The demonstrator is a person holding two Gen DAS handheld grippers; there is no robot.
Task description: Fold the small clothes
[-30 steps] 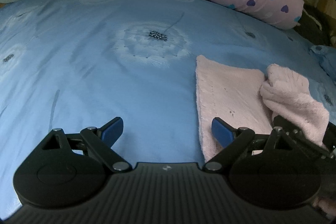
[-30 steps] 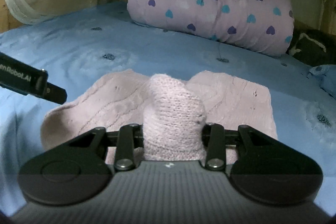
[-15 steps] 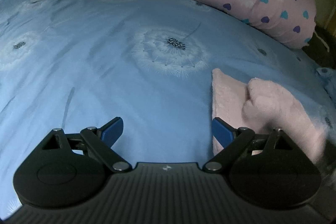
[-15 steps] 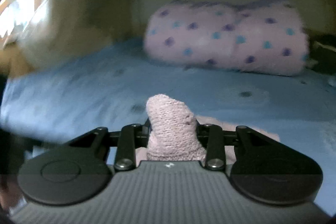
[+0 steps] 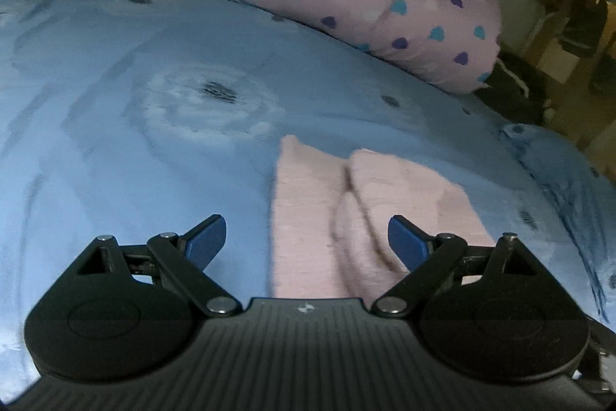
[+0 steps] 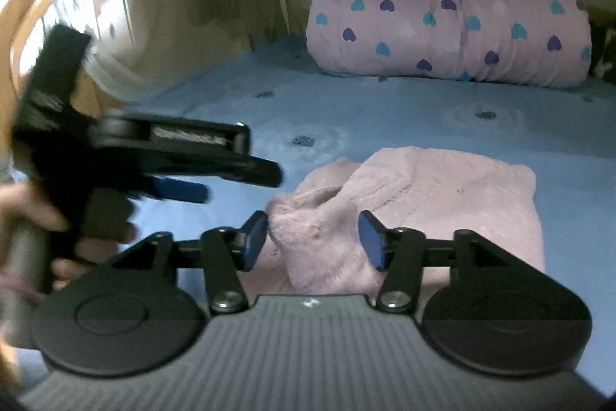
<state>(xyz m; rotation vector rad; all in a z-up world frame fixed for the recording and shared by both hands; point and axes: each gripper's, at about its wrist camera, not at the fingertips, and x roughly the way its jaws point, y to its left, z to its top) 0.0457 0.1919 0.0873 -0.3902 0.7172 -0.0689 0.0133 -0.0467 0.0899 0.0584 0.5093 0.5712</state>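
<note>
While parted, right claw (image 6: 313, 239) straddles sweater (image 6: 442, 195).

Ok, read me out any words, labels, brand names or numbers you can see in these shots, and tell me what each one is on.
No readable text in either view.
Left gripper body: a small pale logo mark, a symbol and not letters.
Right gripper body: the same small mark, also not letters.
Left gripper seen from the right wrist view: motion-blurred, no print legible on its side.
Pink pillow: only heart shapes.
Blue bedsheet: only dandelion print.
Pink knit garment: no tag visible.
</note>
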